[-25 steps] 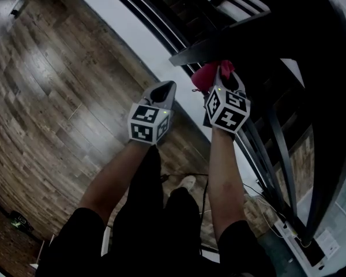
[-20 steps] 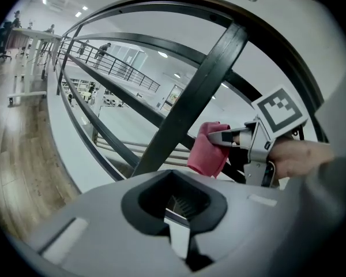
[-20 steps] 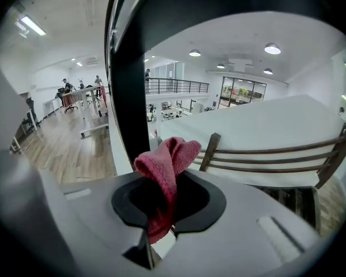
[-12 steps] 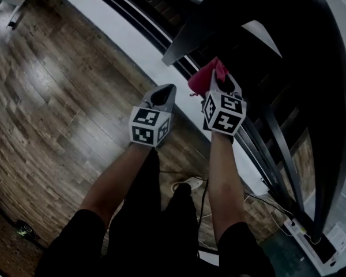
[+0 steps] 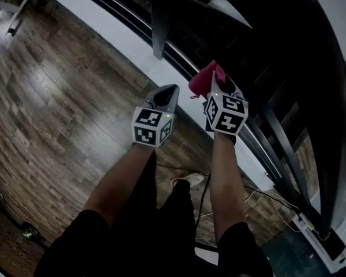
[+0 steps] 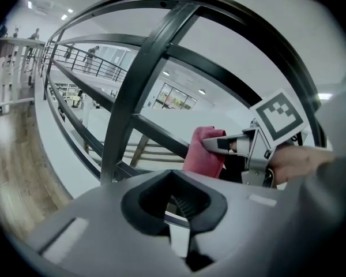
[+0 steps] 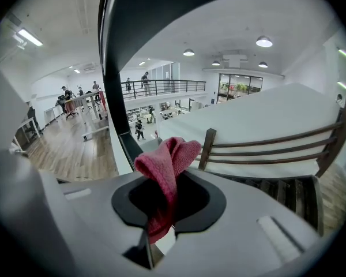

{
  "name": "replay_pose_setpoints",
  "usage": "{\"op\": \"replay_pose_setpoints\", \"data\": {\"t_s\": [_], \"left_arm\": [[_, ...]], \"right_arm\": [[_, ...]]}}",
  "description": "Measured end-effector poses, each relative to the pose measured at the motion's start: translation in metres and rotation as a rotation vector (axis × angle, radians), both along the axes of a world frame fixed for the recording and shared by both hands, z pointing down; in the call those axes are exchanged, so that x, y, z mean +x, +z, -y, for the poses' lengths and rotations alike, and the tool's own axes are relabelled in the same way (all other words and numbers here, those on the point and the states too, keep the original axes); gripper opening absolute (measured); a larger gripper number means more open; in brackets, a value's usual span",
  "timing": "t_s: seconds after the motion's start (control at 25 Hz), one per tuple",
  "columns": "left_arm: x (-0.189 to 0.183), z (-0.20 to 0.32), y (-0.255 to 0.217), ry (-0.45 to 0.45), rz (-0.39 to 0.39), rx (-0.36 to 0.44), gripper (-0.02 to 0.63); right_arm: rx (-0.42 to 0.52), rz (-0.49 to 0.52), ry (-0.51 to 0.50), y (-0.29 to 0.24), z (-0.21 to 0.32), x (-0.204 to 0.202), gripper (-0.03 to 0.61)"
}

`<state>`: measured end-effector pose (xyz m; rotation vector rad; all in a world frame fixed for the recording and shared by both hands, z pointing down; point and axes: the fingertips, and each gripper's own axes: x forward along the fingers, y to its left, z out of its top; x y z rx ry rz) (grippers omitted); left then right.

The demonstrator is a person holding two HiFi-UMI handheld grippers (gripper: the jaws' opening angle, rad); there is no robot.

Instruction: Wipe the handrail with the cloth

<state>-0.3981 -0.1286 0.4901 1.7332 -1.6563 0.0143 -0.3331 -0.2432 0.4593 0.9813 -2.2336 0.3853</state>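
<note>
The likeliest slip is the cloth (image 7: 164, 166) working loose. Only a narrow fold is pinched, so dragging it along the handrail (image 5: 330, 91) could pull it free, and it looks set to drop past the railing to the wooden floor (image 5: 57, 97) below. If the loose end folds back, bare jaw could also scrape the rail. The right claw (image 5: 218, 82) is clenched on that red cloth, its jaws nearly together, with the bunched top standing clear at 12 o'clock. In the right gripper view the cloth sits below the dark rail and apart from it, so wiping contact does not seem made yet. The left claw (image 5: 166, 92), at 9 o'clock of the right one, is closed on nothing and touches nothing, though it hangs near a railing bar (image 6: 135, 79) it could knock.
</note>
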Motion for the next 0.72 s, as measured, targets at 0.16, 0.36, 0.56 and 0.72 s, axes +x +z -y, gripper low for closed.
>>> {"op": "replay_pose_setpoints", "data": {"t_s": [0.16,0.36,0.56,0.72], "left_arm": [[0.015,-0.001,-0.003,0.027,0.02,0.001,-0.002],[0.039,-0.002,0.0,0.057,0.012,-0.013,-0.002],[0.059,-0.003,-0.001,0.06,0.002,-0.025,-0.002],[0.081,-0.009,-0.003,0.108,0.023,-0.027,-0.002]], "right_arm": [[0.004,0.004,0.028,0.001,-0.006,0.027,0.052],[-0.004,0.048,0.072,0.001,-0.015,0.056,0.052],[-0.003,0.036,0.102,0.002,-0.022,0.086,0.052],[-0.017,0.045,0.15,0.003,-0.023,0.117,0.052]]}}
